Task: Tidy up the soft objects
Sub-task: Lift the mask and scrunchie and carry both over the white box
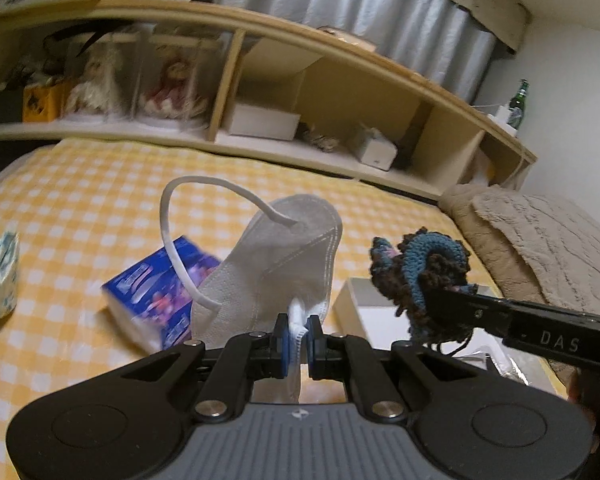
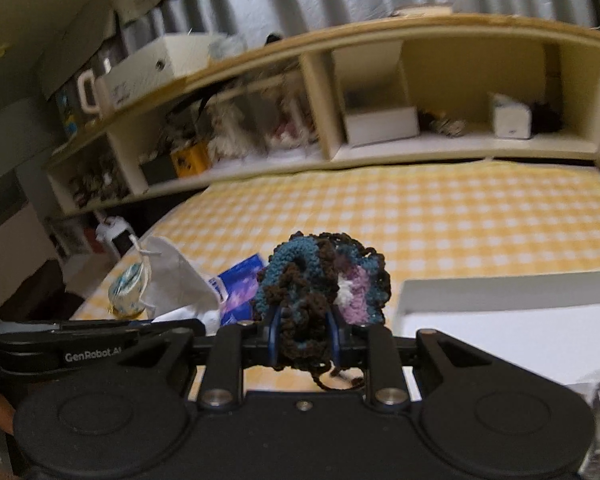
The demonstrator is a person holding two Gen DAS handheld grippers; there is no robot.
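Observation:
My left gripper (image 1: pixel 298 334) is shut on the lower edge of a white face mask (image 1: pixel 276 264) and holds it up above the yellow checked bed (image 1: pixel 80 200); one ear loop arcs to the upper left. My right gripper (image 2: pixel 303 330) is shut on a crocheted scrunchie (image 2: pixel 320 284) in teal, brown, purple and white. The scrunchie also shows in the left wrist view (image 1: pixel 424 280), held to the right of the mask. The mask shows in the right wrist view (image 2: pixel 176 276) at the left.
A blue tissue pack (image 1: pixel 156 300) lies on the bed behind the mask. A white open box (image 2: pixel 500 312) sits at the right. A blue-white wrapped packet (image 1: pixel 0 276) lies at the left. A wooden shelf unit (image 1: pixel 300 92) runs along the far side, a beige blanket (image 1: pixel 540 240) at right.

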